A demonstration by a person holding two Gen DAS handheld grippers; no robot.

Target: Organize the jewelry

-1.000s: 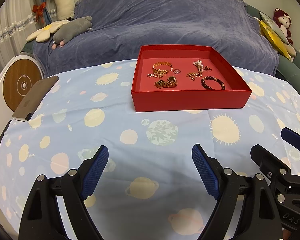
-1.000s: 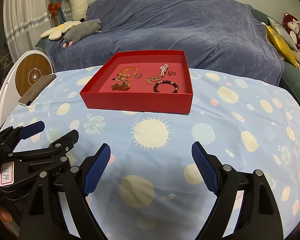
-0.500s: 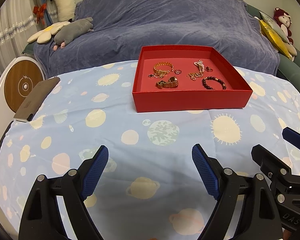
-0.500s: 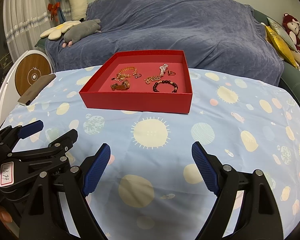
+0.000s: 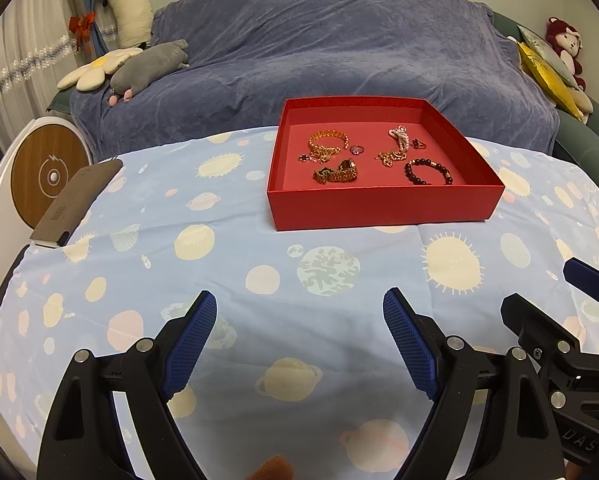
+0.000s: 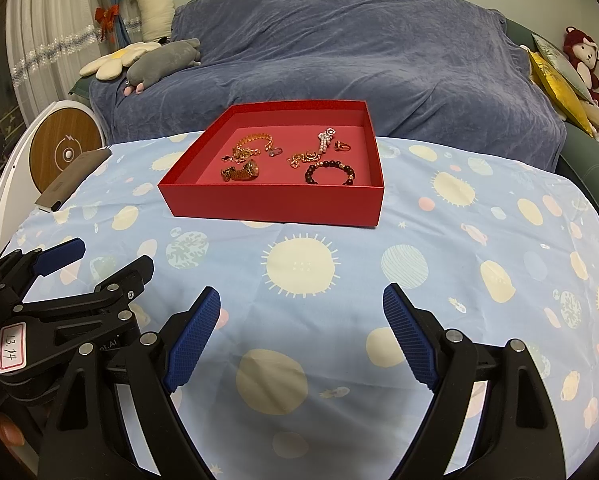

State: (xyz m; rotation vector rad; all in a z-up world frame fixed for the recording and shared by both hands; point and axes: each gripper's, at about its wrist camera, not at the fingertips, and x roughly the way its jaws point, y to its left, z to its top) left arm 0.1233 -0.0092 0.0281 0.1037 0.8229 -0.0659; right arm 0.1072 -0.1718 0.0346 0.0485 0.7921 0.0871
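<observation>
Planet-print tablecloth; red tray, tangled gold jewelry.

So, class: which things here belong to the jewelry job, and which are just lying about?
Job: red box, gold bracelet, watch, bead bracelet, pearl chain, rings.

Lying about: plush toys, cushions, grey case.

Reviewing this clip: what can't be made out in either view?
- Small jewelry in the red box: the ring and tangled gold chains are too small to tell apart, both views.
- Box floor nearest the camera: hidden by its front wall.
- Right tongs: cut off by the left view's edge.
- Grey flat object: too blurred to identify.
</observation>
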